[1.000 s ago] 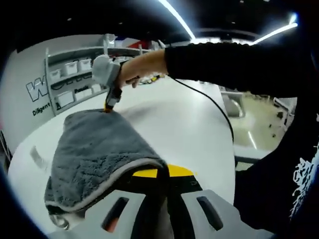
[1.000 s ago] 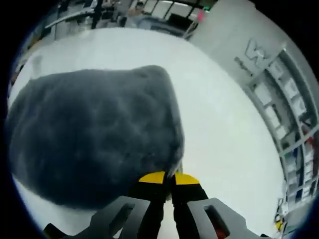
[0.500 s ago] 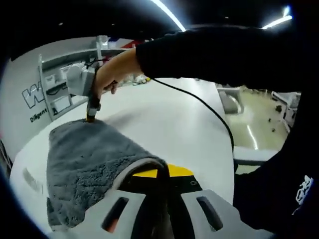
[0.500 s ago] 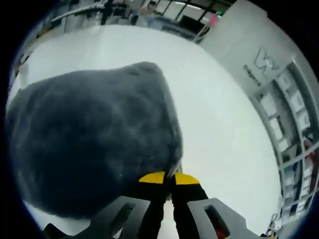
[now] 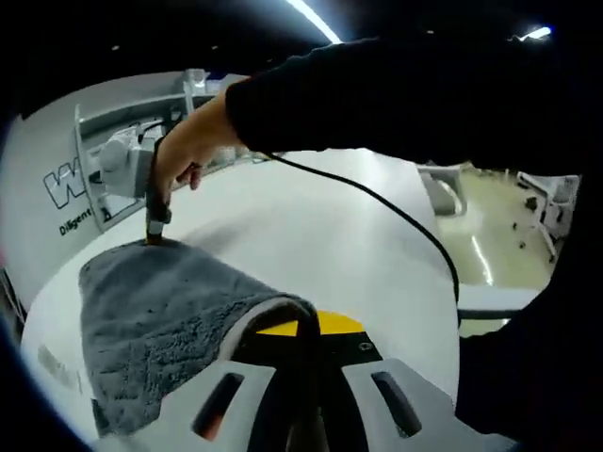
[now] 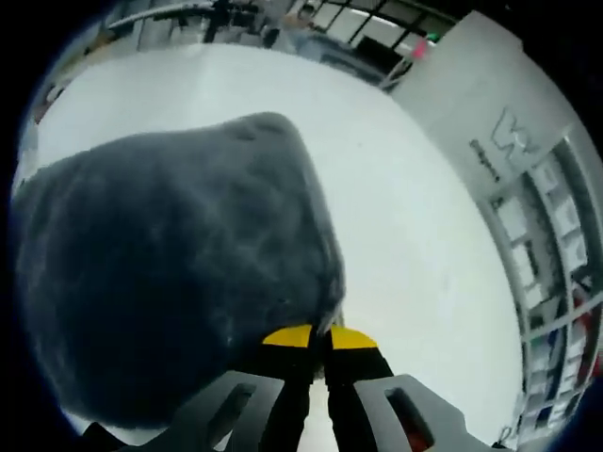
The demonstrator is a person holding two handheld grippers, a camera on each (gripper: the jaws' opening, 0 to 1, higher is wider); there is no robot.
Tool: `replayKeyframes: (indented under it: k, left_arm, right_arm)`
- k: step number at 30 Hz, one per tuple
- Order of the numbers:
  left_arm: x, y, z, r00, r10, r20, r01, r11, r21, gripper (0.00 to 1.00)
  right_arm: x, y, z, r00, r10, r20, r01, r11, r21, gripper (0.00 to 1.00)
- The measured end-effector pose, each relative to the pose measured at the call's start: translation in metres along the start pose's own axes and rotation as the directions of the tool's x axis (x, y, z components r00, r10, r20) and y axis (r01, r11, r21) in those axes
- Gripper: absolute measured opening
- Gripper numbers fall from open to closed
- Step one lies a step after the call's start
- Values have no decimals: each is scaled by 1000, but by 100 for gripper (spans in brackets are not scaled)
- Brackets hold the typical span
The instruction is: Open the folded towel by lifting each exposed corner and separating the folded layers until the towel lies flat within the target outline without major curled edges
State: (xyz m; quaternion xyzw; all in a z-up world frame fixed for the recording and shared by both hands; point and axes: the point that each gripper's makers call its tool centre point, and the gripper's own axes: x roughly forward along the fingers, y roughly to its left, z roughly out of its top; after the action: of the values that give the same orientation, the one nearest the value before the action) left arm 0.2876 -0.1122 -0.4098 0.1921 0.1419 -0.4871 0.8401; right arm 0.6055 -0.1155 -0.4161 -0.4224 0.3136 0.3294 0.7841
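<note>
A grey plush towel [image 5: 160,325] hangs stretched above the white table [image 5: 320,217]. My left gripper [image 5: 300,328] is shut on its near corner, where the pale hem curls over the yellow fingertips. In the left gripper view my right gripper [image 5: 153,235], held by a hand in a black sleeve, pinches the far corner. In the right gripper view the towel [image 6: 170,273] spreads dark and fuzzy to the left, and my right gripper [image 6: 320,337] is shut on its corner over the table [image 6: 415,254].
A black cable [image 5: 377,202] runs from the right gripper across the table. Shelving with white bins [image 5: 104,179] stands against a wall with lettering [image 5: 66,184]. Beyond the table's right edge lies a light floor [image 5: 499,235].
Both grippers have kept their hold. In the left gripper view the right gripper has moved left and farther off, drawing the towel out. The towel takes up more of the right gripper view.
</note>
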Motion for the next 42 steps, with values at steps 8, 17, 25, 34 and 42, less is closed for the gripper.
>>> replayKeyframes:
  k: [8,17,25,34,42]
  left_arm:
    - [2,4,0,1000,-5,2,5,1000,-6,2]
    - [8,7,2,1000,1,1,-1,1000,10,2]
    - [9,8,1,1000,1,0,-1,1000,12,2]
    - [8,7,1,1000,4,-6,-4,1000,14,2]
    - [9,7,0,1000,-24,-17,23,1000,-19,2]
  right_arm:
    - [5,3,12,1000,-1,-18,0,999,-38,0]
    - [11,6,25,1000,4,17,-3,999,-34,0]
    - [11,12,28,1000,0,-4,0,998,-55,0]
    - [10,13,27,1000,17,2,-17,999,-40,0]
    - [10,15,27,999,28,-15,-29,999,-38,0]
